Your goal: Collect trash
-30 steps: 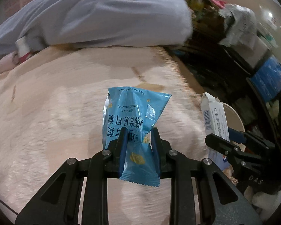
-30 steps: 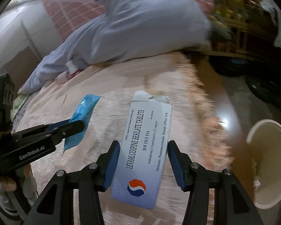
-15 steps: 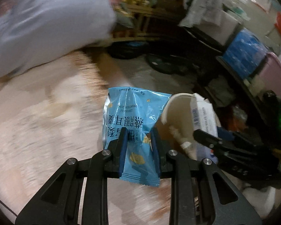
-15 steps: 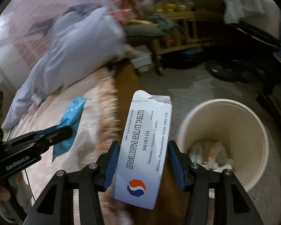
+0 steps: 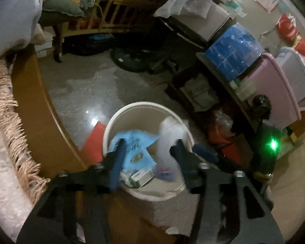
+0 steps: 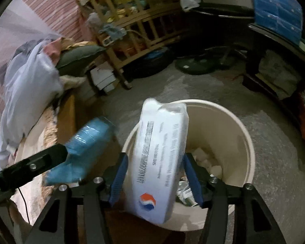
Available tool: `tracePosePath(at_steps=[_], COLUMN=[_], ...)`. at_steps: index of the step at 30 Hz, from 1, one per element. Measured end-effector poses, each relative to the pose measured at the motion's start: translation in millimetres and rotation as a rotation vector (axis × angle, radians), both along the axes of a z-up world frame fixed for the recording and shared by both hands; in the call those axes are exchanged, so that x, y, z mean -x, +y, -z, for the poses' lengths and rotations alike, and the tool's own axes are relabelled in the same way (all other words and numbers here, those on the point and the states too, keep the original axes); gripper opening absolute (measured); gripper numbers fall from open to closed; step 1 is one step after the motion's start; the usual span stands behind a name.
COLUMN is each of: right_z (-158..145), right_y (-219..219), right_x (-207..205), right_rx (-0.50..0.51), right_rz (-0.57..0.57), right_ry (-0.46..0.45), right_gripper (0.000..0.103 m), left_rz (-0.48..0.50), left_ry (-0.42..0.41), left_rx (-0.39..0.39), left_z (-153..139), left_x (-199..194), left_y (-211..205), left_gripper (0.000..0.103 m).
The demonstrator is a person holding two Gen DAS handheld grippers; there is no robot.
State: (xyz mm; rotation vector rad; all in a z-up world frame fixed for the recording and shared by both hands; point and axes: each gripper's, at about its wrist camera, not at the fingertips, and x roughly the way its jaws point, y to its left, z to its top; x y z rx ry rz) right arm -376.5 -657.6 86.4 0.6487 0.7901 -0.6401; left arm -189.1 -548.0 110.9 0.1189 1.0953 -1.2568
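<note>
Two wrappers above bin

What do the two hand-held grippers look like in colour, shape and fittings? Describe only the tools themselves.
Both the left gripper and the right gripper are matt black, with angular frames pierced by triangular cut-outs and fastened with silver bolts. Each pair of jaws is lined with blue pads. In the right wrist view, a thin black cable hangs below the left gripper.

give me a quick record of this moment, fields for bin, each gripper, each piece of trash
bin: cream bucket on the floor, trash already inside
left gripper: jaws opening, above the bin
blue snack packet: blurred, free between the left jaws, over the bin
right gripper: jaws opening
white tablet box: blurred, tilted between the right jaws, over the bin's rim
</note>
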Motion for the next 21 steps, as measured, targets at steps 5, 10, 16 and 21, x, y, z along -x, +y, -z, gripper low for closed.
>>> tracePosePath(at_steps=[5, 10, 16, 21], right_z=[-5, -23, -60, -85], right_y=[5, 26, 66, 90], right_x=[7, 9, 16, 19], right_rx=[0.028, 0.098, 0.267, 0.36], right_rz=[0.014, 0.002, 0.033, 0.043], right_ry=[-0.016, -0.058, -0.095, -0.134], right_gripper=[0.075, 0.075, 0.075, 0.075], left_rz=[-0.043, -0.112, -0.182, -0.233], left_ry=[-0.072, -0.227, -0.322, -0.362], left_rx=[-0.022, -0.031, 0.012, 0.051], left_z=[-4, -15, -31, -45], left_x=[1, 11, 21, 25], left_y=[11, 39, 75, 98], left_gripper=[0.054, 0.054, 0.054, 0.054])
